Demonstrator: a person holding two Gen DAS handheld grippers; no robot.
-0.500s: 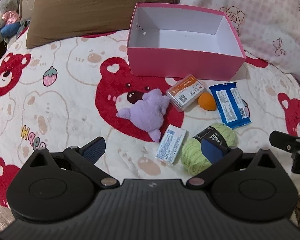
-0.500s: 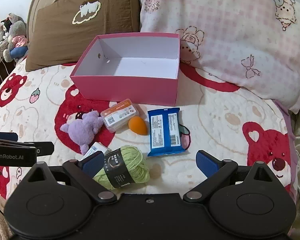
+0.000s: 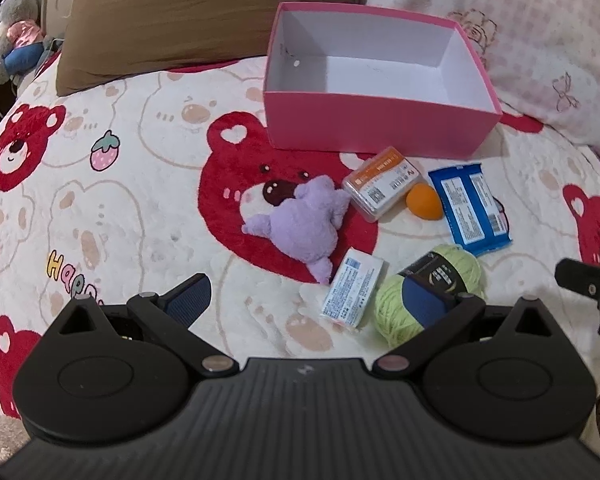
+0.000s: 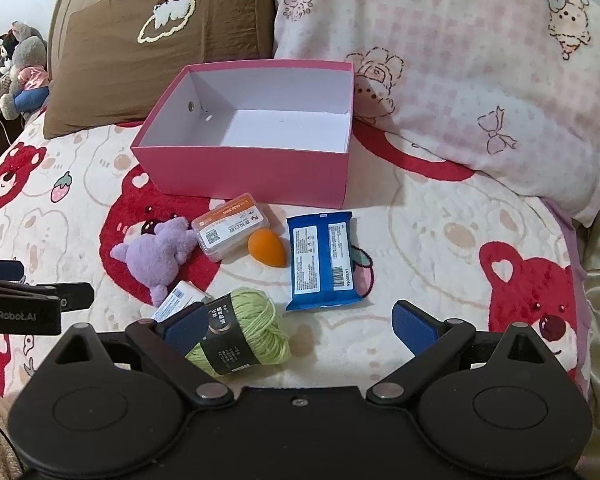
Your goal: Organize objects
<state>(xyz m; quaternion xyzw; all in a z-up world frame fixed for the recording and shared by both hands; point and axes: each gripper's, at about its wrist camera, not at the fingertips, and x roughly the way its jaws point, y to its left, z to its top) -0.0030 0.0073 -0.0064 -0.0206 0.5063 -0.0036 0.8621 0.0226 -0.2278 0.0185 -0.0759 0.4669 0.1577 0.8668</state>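
Six small things lie loose on a bear-print blanket [image 4: 440, 240] just in front of an open pink box [image 4: 244, 172], whose white inside holds nothing. Nearest the box are a clear case with an orange label [image 4: 230, 226] and an orange egg-shaped sponge [image 4: 266, 248] touching it, with a blue wrapped packet [image 4: 322, 260] just to the right. A purple plush toy [image 4: 156, 254] lies left of the case, resting against it. Closer to the cameras sit a small white carton [image 3: 352, 294] and a ball of light green yarn [image 4: 248, 330] with a black band, side by side. The left gripper [image 3: 304, 300] hangs above the blanket with its jaws spread wide and nothing between them; its right finger overlaps the yarn in the left wrist view. The right gripper [image 4: 300, 324] likewise has its jaws spread wide, gripping nothing, the yarn just beside its left finger. A brown pillow [image 4: 156, 52] and a pink checked pillow [image 4: 460, 80] lie behind the box.
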